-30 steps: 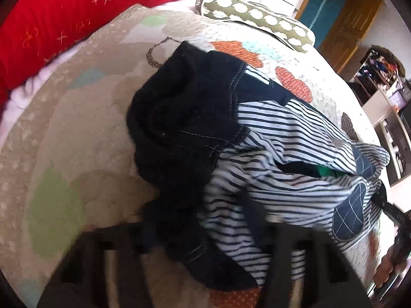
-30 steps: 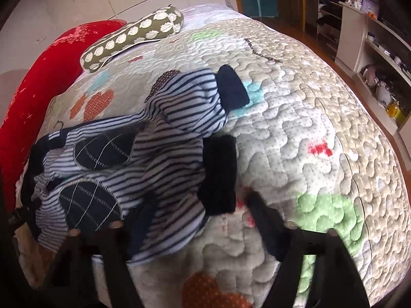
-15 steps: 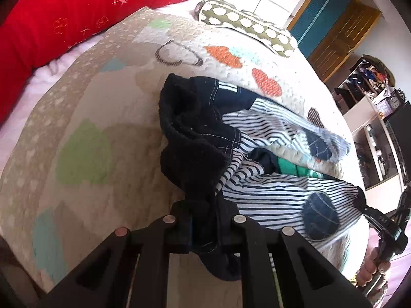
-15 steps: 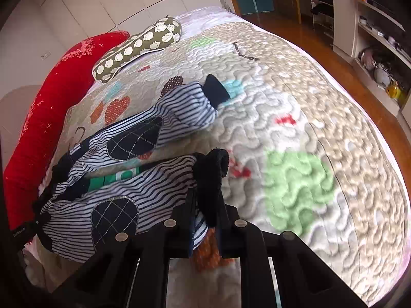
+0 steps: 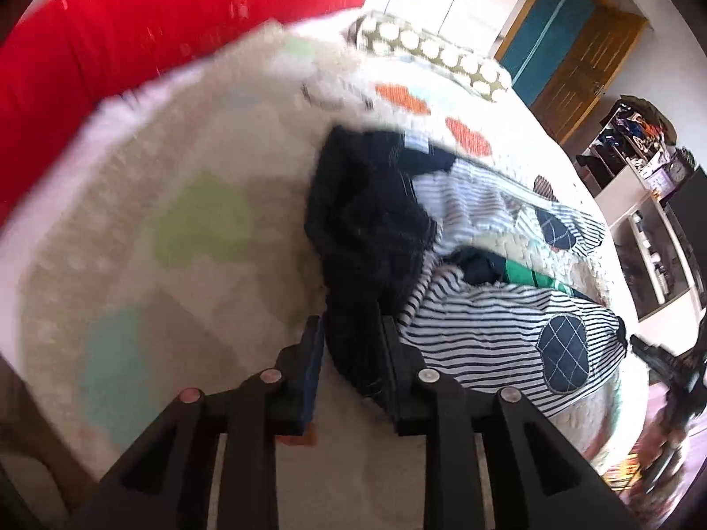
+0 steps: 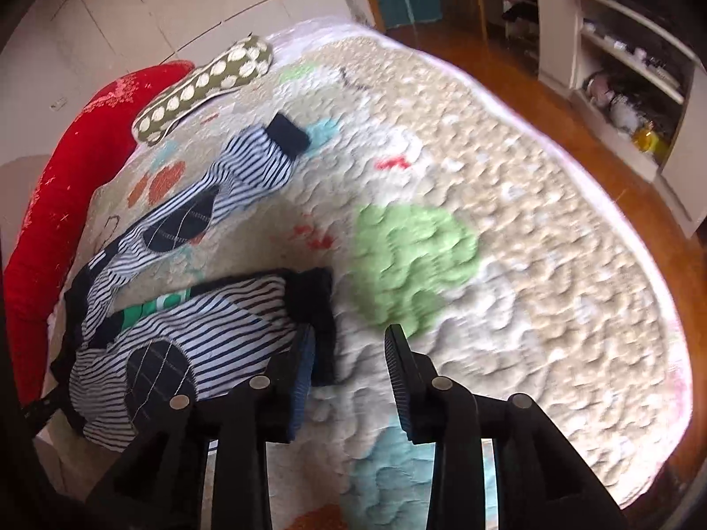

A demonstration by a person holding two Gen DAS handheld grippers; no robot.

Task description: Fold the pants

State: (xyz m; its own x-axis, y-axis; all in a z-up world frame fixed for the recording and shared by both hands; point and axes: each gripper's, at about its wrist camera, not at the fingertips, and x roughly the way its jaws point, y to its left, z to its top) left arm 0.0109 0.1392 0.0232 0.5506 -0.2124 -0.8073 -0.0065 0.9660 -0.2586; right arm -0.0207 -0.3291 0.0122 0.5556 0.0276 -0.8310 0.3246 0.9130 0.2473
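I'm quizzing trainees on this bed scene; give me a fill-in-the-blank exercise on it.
The pants have a ___ pattern.
The left gripper clamps their dark ___ end.
The right gripper stands ___, holding nothing.
The long plain pillow is ___.
Missing: striped; waist; open; red.

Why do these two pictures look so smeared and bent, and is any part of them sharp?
Left wrist view: motion blur smears the red pillow and quilt; the left gripper stays crisp, and the round fisheye frame bends the bed. Right wrist view: blur is milder, smearing the quilt's far edge, while the striped pants and right gripper look fairly sharp; daylight washes out the tiled wall.
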